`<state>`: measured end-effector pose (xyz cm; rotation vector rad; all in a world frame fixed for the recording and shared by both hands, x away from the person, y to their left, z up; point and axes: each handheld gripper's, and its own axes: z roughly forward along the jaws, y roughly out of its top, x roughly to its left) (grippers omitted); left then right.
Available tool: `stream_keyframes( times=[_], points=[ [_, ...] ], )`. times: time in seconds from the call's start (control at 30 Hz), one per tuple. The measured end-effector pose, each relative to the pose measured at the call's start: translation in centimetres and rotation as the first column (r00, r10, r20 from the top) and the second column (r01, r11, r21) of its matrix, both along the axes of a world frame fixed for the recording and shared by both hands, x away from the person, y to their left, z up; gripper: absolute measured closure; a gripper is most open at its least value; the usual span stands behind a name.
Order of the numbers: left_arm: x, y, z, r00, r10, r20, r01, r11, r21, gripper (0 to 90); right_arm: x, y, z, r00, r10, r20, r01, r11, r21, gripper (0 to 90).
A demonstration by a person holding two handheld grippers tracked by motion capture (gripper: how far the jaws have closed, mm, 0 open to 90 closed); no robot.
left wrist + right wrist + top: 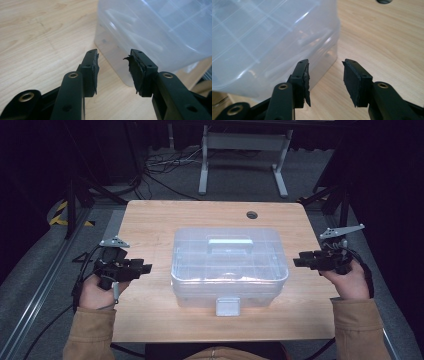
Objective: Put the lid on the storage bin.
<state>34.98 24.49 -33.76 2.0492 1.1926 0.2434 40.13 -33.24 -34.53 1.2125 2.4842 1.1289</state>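
Clear lidded storage box [229, 262] sits mid wooden table [150, 220], latch twd me, contents too blurry to ID. My L gripper [146, 268] & R gripper [296, 262] flank it, jaws apart w/ nothing between. Grey floor, cables behind.

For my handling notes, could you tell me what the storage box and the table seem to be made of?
Storage box: apparently translucent, glossy plastic; inner dividers show through its lid. Table: light wood or wood-look laminate, with visible grain and a smooth matte sheen.
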Motion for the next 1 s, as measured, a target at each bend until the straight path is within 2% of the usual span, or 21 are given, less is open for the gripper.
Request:
stream_keyframes(
  times=[0.07,0.23,0.33,0.4,0.57,0.63,0.7,0.8,0.87,1.0],
  points=[
    [0.2,0.4,-0.3,0.9997,0.02,0.015,-0.02,0.9998,-0.004,59.0,0.2,-0.4,-0.2,0.9995,-0.023,0.023,0.023,1.0,0.007,53.6],
    [1.0,1.0,-1.4,0.9982,0.057,0.021,-0.056,0.9983,-0.013,58.6,0.6,-1.5,-0.9,0.9954,-0.086,0.042,0.085,0.996,0.012,53.1],
    [1.5,1.4,-1.9,0.9967,0.08,0.017,-0.079,0.9964,-0.032,59.0,0.9,-2.2,-1.5,0.9921,-0.118,0.041,0.117,0.993,0.023,55.1],
    [1.7,1.6,-2.2,0.995,0.099,0.017,-0.098,0.9944,-0.038,59.2,1.1,-2.7,-1.8,0.9905,-0.136,0.02,0.136,0.99,0.032,56.2],
    [2.0,1.9,-2.8,0.9908,0.131,0.035,-0.129,0.9904,-0.048,59.0,1.4,-3.3,-2.5,0.9869,-0.161,0.016,0.16,0.986,0.039,55.0],
    [2.3,2.2,-3.4,0.9868,0.154,0.051,-0.15,0.9862,-0.07,57.3,1.7,-3.6,-3.2,0.9848,-0.173,0.014,0.172,0.984,0.039,52.1],
    [2.4,2.3,-3.9,0.9846,0.155,0.08,-0.15,0.9865,-0.065,55.9,1.8,-3.8,-3.5,0.9833,-0.18,0.023,0.179,0.983,0.039,50.0],
    [2.6,2.3,-4.7,0.9796,0.158,0.124,-0.155,0.9873,-0.035,53.3,2.0,-3.9,-4.0,0.9802,-0.194,0.037,0.193,0.981,0.035,45.0],
    [2.8,2.4,-5.1,0.9783,0.164,0.127,-0.16,0.9865,-0.034,52.0,2.2,-4.1,-4.3,0.9789,-0.199,0.046,0.198,0.979,0.04,43.2],
    [3.1,2.6,-5.6,0.9776,0.18,0.109,-0.176,0.9833,-0.044,51.4,2.4,-4.3,-5.1,0.9749,-0.213,0.067,0.21,0.977,0.038,40.3]
  ],
)
